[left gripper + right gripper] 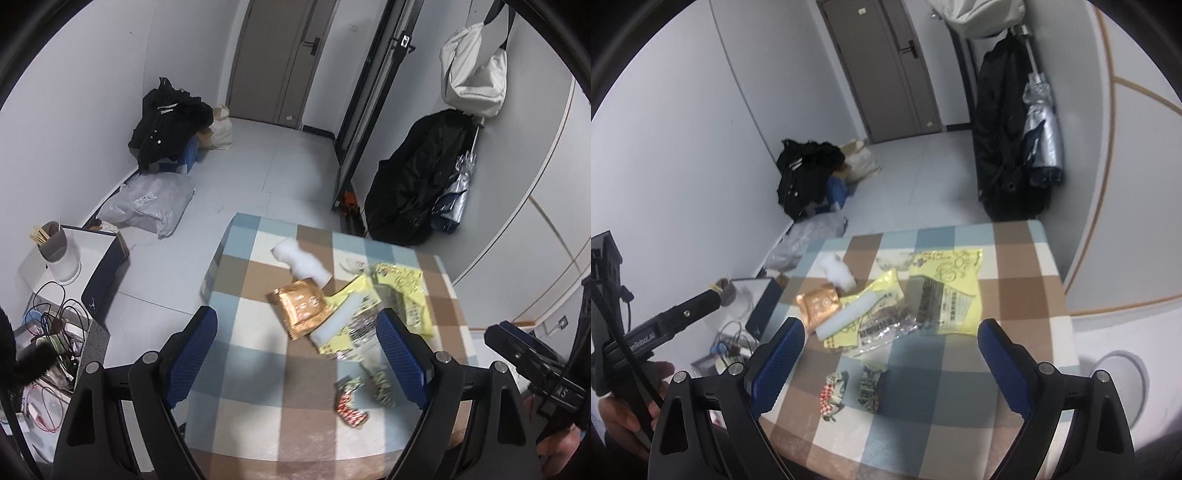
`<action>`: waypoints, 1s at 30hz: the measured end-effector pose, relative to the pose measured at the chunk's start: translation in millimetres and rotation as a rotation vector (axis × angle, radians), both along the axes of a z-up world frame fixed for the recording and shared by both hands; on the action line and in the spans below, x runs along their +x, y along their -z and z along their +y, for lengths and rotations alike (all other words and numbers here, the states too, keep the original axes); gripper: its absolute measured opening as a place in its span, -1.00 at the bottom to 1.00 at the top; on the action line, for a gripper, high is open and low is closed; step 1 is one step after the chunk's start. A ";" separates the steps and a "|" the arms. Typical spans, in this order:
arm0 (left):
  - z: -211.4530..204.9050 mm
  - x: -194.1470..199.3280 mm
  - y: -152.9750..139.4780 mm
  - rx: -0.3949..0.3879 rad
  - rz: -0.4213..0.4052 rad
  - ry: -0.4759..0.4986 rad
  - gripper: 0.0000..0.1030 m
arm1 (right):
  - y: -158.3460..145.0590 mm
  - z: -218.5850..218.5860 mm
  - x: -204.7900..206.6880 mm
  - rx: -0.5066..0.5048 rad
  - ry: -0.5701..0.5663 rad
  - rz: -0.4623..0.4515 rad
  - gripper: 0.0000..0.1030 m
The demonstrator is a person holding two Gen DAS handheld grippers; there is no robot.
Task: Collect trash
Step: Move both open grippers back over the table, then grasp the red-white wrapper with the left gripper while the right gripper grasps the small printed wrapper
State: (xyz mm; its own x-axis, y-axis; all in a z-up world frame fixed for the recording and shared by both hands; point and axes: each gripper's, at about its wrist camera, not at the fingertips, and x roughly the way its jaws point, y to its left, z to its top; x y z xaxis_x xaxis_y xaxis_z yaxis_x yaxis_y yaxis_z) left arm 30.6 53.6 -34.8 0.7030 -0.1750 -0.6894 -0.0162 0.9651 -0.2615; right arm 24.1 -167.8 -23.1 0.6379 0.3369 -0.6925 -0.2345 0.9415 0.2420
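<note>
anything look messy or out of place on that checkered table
Yes: wrappers litter the checkered table. An orange packet and a white foam strip overlap torn yellow bags, and two crumpled small wrappers lie nearer the edge.

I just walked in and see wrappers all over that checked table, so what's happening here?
A person holds a two-finger gripper in each hand above a table with a checked cloth strewn with trash. The left gripper and right gripper are both open and hold nothing. On the cloth lie an orange packet, yellow wrappers, a white tissue and two small crumpled wrappers. Nothing has been collected yet.
</note>
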 end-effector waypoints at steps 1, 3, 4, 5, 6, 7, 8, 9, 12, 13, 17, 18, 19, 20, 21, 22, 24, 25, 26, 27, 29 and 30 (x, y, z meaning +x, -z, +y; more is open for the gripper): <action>2.5 0.5 1.5 0.004 0.004 -0.003 0.66 | 5.8 2.7 2.4 -0.004 -0.003 0.009 0.85; 6.2 2.6 6.2 -0.005 0.026 -0.006 0.66 | 14.6 6.9 5.2 -0.008 -0.015 0.025 0.85; 7.4 4.0 8.4 -0.009 0.038 -0.005 0.66 | 21.4 9.8 7.3 -0.017 -0.023 0.040 0.85; 7.5 5.3 10.2 -0.009 0.051 -0.005 0.66 | 26.7 11.7 9.3 -0.023 -0.031 0.056 0.85; 7.8 6.5 12.2 -0.005 0.060 -0.004 0.66 | 32.3 13.4 11.4 -0.025 -0.039 0.075 0.85; 7.0 7.5 13.1 0.000 0.068 -0.003 0.66 | 38.8 15.0 14.5 -0.026 -0.042 0.100 0.84; 6.5 7.8 14.1 0.002 0.073 0.002 0.66 | 44.0 16.0 17.1 -0.024 -0.039 0.122 0.84; 5.9 8.3 14.8 0.002 0.077 0.011 0.66 | 49.7 17.0 19.8 -0.021 -0.037 0.144 0.84; 4.1 8.5 14.8 0.014 0.081 0.028 0.66 | 65.1 20.8 26.2 -0.035 -0.046 0.186 0.76; 3.7 8.4 14.6 0.021 0.081 0.031 0.66 | 70.1 22.3 28.6 -0.043 -0.051 0.202 0.69; 4.0 11.9 18.5 0.031 0.096 0.050 0.66 | 82.3 26.1 34.5 -0.031 -0.069 0.249 0.58; 4.0 13.1 20.7 0.033 0.107 0.058 0.66 | 85.9 28.2 36.1 -0.026 -0.078 0.258 0.56; 3.7 14.2 23.0 0.032 0.116 0.064 0.66 | 87.5 30.5 36.3 -0.028 -0.085 0.266 0.52; 3.9 15.4 24.8 0.029 0.126 0.069 0.66 | 90.0 33.3 37.0 -0.032 -0.095 0.274 0.48; 4.1 16.1 26.7 0.024 0.135 0.074 0.66 | 92.5 36.5 37.5 -0.040 -0.109 0.280 0.46; 4.0 16.9 28.2 0.020 0.143 0.078 0.66 | 94.6 39.7 37.6 -0.052 -0.121 0.283 0.42; 5.0 17.7 31.6 0.011 0.157 0.084 0.66 | 98.1 44.1 38.0 -0.072 -0.130 0.301 0.38; 5.0 18.2 32.8 0.008 0.162 0.086 0.66 | 100.0 45.2 38.4 -0.073 -0.134 0.312 0.34; 5.4 18.3 34.9 0.005 0.168 0.087 0.66 | 101.3 45.1 38.6 -0.071 -0.133 0.320 0.32; 4.5 18.9 36.3 0.006 0.172 0.089 0.66 | 102.6 44.6 39.1 -0.067 -0.128 0.328 0.27; 2.8 19.6 40.7 0.013 0.186 0.095 0.66 | 104.7 44.3 40.2 -0.060 -0.123 0.341 0.19; 1.4 20.0 42.0 0.017 0.191 0.098 0.66 | 105.8 45.2 40.3 -0.057 -0.125 0.345 0.17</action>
